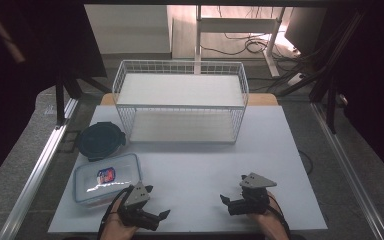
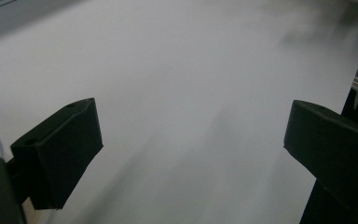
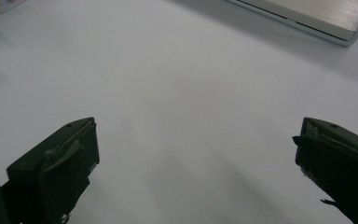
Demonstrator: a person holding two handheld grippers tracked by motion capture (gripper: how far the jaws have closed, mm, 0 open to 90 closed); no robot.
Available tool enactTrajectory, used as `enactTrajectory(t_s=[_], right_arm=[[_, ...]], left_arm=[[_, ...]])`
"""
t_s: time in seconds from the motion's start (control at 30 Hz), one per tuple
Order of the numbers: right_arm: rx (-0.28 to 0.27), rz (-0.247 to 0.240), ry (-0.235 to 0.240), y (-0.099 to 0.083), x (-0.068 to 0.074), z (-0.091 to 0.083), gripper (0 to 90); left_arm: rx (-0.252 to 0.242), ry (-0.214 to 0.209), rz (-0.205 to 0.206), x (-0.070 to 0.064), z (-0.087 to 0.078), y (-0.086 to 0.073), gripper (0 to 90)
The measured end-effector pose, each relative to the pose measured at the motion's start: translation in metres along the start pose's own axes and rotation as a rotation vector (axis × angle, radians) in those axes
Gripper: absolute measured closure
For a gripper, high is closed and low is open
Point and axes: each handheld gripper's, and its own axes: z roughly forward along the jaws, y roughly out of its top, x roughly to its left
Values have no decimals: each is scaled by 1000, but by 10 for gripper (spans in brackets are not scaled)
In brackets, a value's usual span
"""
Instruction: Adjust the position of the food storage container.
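My left gripper and my right gripper sit low at the near edge of the white table, both with jaws spread wide and nothing in them. The clear food box with a little packet inside sits just beside my left gripper, so I could bump it off the table's left side if I swing over too fast. Behind it the dark round lid is hard to make out, and farther back I cannot tell what rests inside the white wire basket or what the packet says.
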Motion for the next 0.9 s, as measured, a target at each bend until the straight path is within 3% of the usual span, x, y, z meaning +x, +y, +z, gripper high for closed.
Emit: enactTrajectory(t_s=[0.2,0.3,0.47,0.57,0.73,0.83,0.9], right_arm=[[5,-3,-2,0,0,1,0],[17,-6,-4,-1,0,1,0],[23,-4,-2,-1,0,2,0],[29,-4,0,-1,1,3,0],[37,-5,3,-1,1,4,0],[41,-6,5,-2,2,4,0],[42,-6,7,-2,2,4,0]], left_arm=[[-30,3,-22,5,-10,5,34],[-44,-23,-40,9,-17,8,18],[-96,-27,-52,10,-29,12,17],[-108,45,-59,17,-40,13,39],[-115,93,-85,28,-53,11,91],[-108,148,-72,33,-61,10,119],[-111,181,-88,40,-68,7,150]])
